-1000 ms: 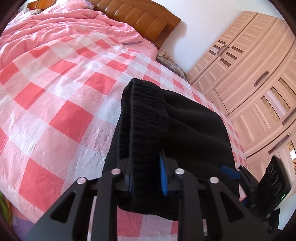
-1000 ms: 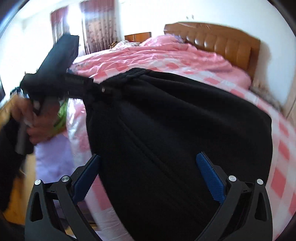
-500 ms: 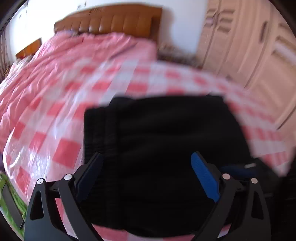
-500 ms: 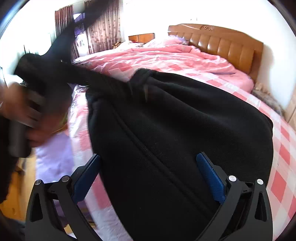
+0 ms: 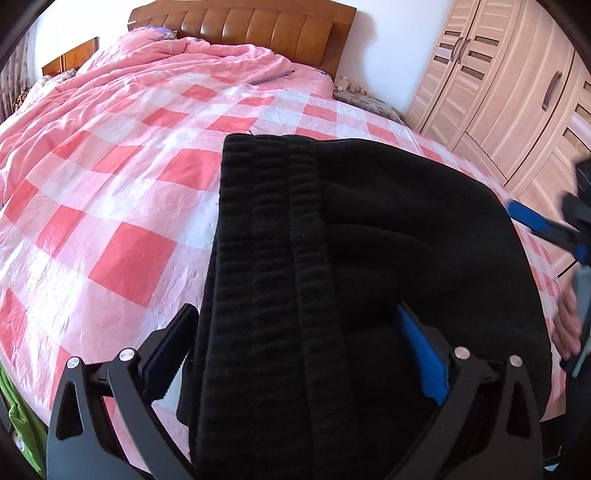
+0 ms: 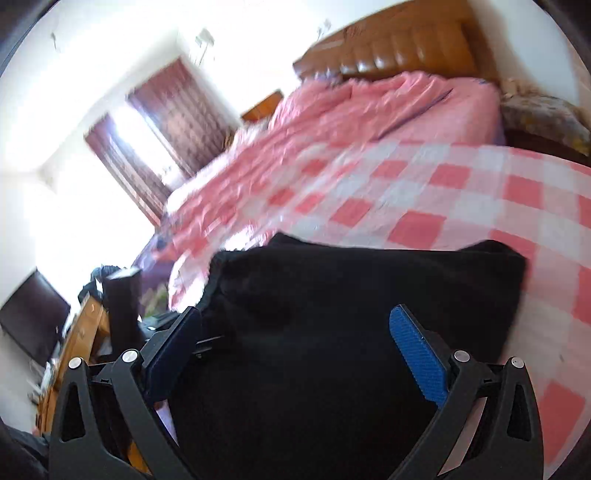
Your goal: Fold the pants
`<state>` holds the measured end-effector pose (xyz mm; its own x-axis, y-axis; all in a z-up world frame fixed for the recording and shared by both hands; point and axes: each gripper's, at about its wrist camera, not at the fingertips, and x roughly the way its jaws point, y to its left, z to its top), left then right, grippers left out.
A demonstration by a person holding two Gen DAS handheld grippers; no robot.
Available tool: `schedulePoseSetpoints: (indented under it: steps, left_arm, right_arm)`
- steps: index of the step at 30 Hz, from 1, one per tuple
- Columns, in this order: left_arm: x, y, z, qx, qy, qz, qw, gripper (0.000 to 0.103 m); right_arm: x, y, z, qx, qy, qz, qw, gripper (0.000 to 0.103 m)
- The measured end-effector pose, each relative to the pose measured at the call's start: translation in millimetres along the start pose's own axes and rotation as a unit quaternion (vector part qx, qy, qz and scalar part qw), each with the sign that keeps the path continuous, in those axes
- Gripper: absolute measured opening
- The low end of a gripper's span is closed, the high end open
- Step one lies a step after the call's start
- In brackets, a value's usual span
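Left wrist view. Black pants, folded into a thick bundle, lay on the bed near its foot edge, ribbed waistband uppermost on the left of the bundle. Left tongs: jaws wide apart, straddling the near end of the bundle, clamped on nothing. Right tongs seen at the right border, blurred, with part of the holder's hand below; apart from the cloth.

Risk: the bundle sat close to the mattress edge, so a careless nudge from either tool could probably drag it off or spring the layers open; the waistband stack looked bulky and likely to slump. Surroundings: pink quilt heaped toward the wooden headboard, wardrobe on the right. Nothing lay between the tongs and the pants.

Right wrist view, motion-blurred. Same pants lay flat and dark on the checked bed cover. Right tongs: jaws spread, empty, over the near part of the cloth; contact could not be judged. Beyond: curtains, a dark screen and a cluttered desk at left, well apart from the bundle.
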<state>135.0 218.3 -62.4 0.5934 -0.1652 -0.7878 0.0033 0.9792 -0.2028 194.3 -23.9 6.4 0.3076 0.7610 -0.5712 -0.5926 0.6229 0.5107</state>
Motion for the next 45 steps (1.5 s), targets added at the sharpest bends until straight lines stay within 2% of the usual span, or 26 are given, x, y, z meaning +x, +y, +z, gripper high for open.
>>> schedulePoseSetpoints:
  steps: [2,4,5,9,12,15,19,21,27,30,32,38,39,43,44,45]
  left_arm:
    - [-0.8,1.5,-1.4,-0.002,-0.002,-0.002,1.0000,0.102]
    - [-0.5,1.9,-1.9,-0.004,-0.001,0.000,1.0000,0.102]
    - [-0.1,1.9,-1.9,-0.005,0.000,0.000,1.0000,0.102]
    - [0.4,1.7,-2.3,-0.008,-0.003,0.001,1.0000,0.102]
    - [-1.2,1.5,-4.5,-0.009,-0.008,0.001,0.9999,0.102]
    - [-1.6,1.4,-5.0,-0.010,-0.011,0.002,0.9999,0.102]
    - [-1.3,1.5,-5.2,-0.011,-0.013,0.002,0.9999,0.102]
    - [-1.2,1.5,-5.4,-0.011,-0.013,0.002,0.9999,0.102]
    - [-1.5,3.5,-6.8,-0.014,-0.017,-0.004,0.9997,0.102]
    - [-1.7,4.6,-7.1,-0.016,-0.018,-0.006,0.9997,0.102]
    - [-1.5,5.5,-7.1,-0.018,-0.017,-0.009,0.9997,0.102]
    - [0.7,7.7,-5.5,-0.025,-0.007,-0.015,0.9995,0.102]
    - [1.5,8.6,-5.4,-0.028,-0.005,-0.017,0.9995,0.102]
    - [3.2,9.3,-5.6,-0.033,-0.002,-0.019,0.9993,0.102]
    - [5.1,11.1,-6.0,-0.040,-0.002,-0.023,0.9989,0.102]
    - [7.6,13.9,-7.0,-0.053,-0.001,-0.029,0.9982,0.102]
  right_arm:
    - [30.7,-5.3,8.6,-0.022,0.037,-0.068,0.997,0.099]
    - [42.5,-19.7,13.3,-0.009,0.052,-0.093,0.994,0.098]
    - [42.2,-29.0,17.0,0.008,0.045,-0.106,0.993,0.098]
    - [19.6,-37.8,17.9,0.036,-0.002,-0.103,0.994,0.099]
    - [-2.8,-25.9,8.2,0.038,-0.033,-0.084,0.995,0.099]
    - [-16.3,-1.1,-6.6,0.008,-0.040,-0.077,0.996,0.099]
    - [-29.4,27.4,-31.7,-0.034,-0.039,-0.095,0.994,0.099]
    - [-33.8,27.0,-41.2,-0.028,-0.037,-0.104,0.994,0.099]
    - [-58.4,3.6,-78.3,0.030,-0.018,-0.181,0.983,0.099]
    - [-70.3,-17.5,-97.8,0.095,-0.016,-0.165,0.982,0.099]
    - [-63.8,-25.7,-106.0,0.119,-0.001,-0.142,0.983,0.099]
    - [-29.6,-14.9,-101.8,0.106,0.013,-0.070,0.992,0.096]
    - [-28.2,-16.3,-100.9,0.111,0.011,-0.070,0.991,0.095]
    - [-32.7,-18.5,-100.7,0.131,0.001,-0.070,0.989,0.069]
    - [-34.9,-19.3,-99.9,0.135,-0.007,-0.071,0.988,0.065]
    - [-37.6,-19.2,-99.5,0.136,-0.016,-0.074,0.988,0.056]
